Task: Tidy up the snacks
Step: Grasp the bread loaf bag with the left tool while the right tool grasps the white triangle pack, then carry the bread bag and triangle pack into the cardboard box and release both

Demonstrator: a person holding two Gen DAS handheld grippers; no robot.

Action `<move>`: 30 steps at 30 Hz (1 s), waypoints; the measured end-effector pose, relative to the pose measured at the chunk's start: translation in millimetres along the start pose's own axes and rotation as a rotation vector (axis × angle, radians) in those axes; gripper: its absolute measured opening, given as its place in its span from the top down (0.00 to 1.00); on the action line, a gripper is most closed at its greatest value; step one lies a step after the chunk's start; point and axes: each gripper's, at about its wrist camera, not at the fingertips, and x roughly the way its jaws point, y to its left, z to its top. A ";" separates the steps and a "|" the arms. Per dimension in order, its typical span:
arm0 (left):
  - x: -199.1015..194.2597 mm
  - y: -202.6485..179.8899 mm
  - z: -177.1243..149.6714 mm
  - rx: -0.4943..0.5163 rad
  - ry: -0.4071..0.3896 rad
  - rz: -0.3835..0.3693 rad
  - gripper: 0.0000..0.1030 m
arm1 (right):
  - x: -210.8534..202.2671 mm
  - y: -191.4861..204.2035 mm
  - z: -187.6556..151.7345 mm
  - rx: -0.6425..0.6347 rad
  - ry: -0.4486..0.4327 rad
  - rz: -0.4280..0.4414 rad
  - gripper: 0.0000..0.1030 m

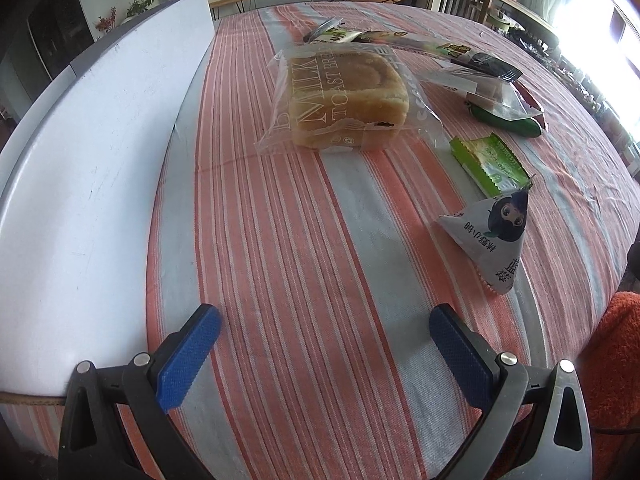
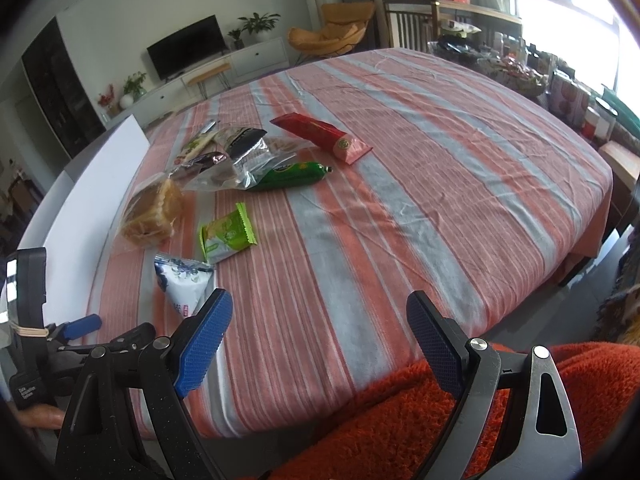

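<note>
Over on the far left there's a white board (image 1: 92, 168) standing along the edge of the counter (image 1: 320, 260), which has a striped orange and grey cloth on it. My left gripper (image 1: 324, 330) hovers low over the cloth right beside that board, jaws spread wide, nothing in them. Ahead of it sits a bagged loaf of toast bread (image 1: 344, 100), with a few long wrapped snacks (image 1: 404, 42) piled just behind. Right of the bread there's a green sausage (image 1: 508, 122) partly under a clear wrapper, then a flat green packet (image 1: 490, 164), then a little grey pyramid pouch (image 1: 492, 240) closest to me. From the right wrist view, a red tube-shaped pack (image 2: 320, 136) lies a bit apart from the pile, further right. My right gripper (image 2: 320, 322) is also wide open and empty, hanging over the near counter edge above something fuzzy and orange (image 2: 400, 420).
</note>
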 end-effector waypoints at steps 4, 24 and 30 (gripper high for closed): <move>-15.6 7.4 16.6 -0.067 -0.035 -0.096 0.01 | -0.8 -4.5 -0.7 0.018 -0.002 0.010 0.12; 40.7 27.8 152.3 -0.138 0.078 -0.142 0.31 | 100.7 96.9 26.9 -0.222 0.289 0.275 0.11; -27.2 53.5 123.1 -0.156 -0.028 -0.259 0.32 | 95.7 82.5 22.8 -0.100 0.210 0.301 0.60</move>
